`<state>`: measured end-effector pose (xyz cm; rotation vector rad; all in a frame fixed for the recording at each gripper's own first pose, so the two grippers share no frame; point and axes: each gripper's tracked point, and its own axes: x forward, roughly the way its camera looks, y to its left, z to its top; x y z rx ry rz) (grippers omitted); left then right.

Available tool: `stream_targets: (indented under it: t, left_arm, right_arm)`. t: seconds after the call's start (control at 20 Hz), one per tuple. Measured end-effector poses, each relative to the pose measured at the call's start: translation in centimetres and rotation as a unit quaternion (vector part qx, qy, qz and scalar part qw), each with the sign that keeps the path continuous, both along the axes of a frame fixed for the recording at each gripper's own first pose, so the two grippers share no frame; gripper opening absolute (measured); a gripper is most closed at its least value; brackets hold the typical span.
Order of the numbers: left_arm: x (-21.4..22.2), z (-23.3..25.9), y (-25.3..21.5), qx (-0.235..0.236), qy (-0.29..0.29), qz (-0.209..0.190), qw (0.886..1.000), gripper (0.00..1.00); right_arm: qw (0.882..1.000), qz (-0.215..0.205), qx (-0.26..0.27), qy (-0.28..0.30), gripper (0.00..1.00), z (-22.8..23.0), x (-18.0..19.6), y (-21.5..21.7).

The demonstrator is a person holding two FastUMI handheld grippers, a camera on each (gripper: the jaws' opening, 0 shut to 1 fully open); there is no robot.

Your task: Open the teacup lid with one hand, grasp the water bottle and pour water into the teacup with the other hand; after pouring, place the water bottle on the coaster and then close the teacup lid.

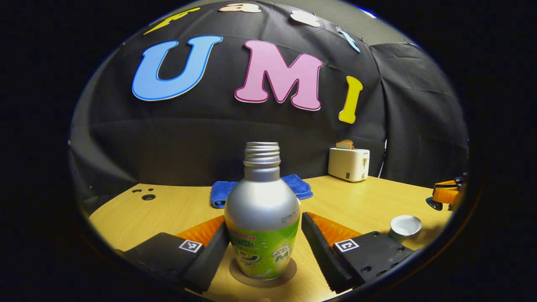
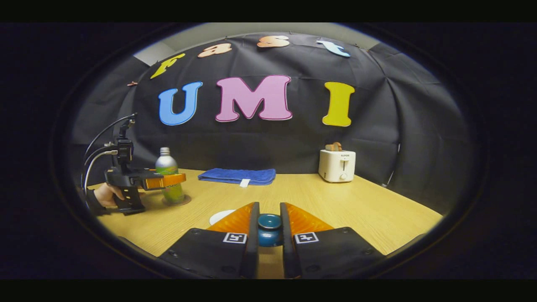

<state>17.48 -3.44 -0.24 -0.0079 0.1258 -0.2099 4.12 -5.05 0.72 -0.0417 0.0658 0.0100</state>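
Between my left tongs (image 1: 265, 239): bottle (image 1: 261, 218), upright on its coaster (image 1: 263, 273), tongs wide, left finger touching or nearly so. In my right tongs (image 2: 269, 235): lid (image 2: 269, 230), clamped. Cup (image 1: 404, 227) lies right of the bottle, uncovered, nearer my right hand.

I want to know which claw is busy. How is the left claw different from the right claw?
The left claw is spread wide around the bottle, while the right claw is squeezed shut on the blue lid. The left claw's bottle stands on its coaster; the right claw's lid is held off the cup. Both sit low over the wooden table.
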Motion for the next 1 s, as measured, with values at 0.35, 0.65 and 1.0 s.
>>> stream_targets:
  t: [0.35,0.65,1.0]
  left_arm:
    - [-5.0,-1.9,0.8,0.016,0.043,0.015,0.999,0.98]
    - [-9.8,-0.1,4.2,0.035,0.000,0.062,0.997,0.98]
    - [-13.5,0.9,6.5,0.063,-0.040,0.095,0.993,0.96]
  right_arm:
    - [0.999,0.035,0.003,-0.007,0.27,0.6,0.3,2.4]
    - [0.997,0.072,0.011,0.031,0.22,-2.1,2.8,4.9]
    - [0.996,0.066,-0.014,0.052,0.27,-3.8,5.1,5.7]
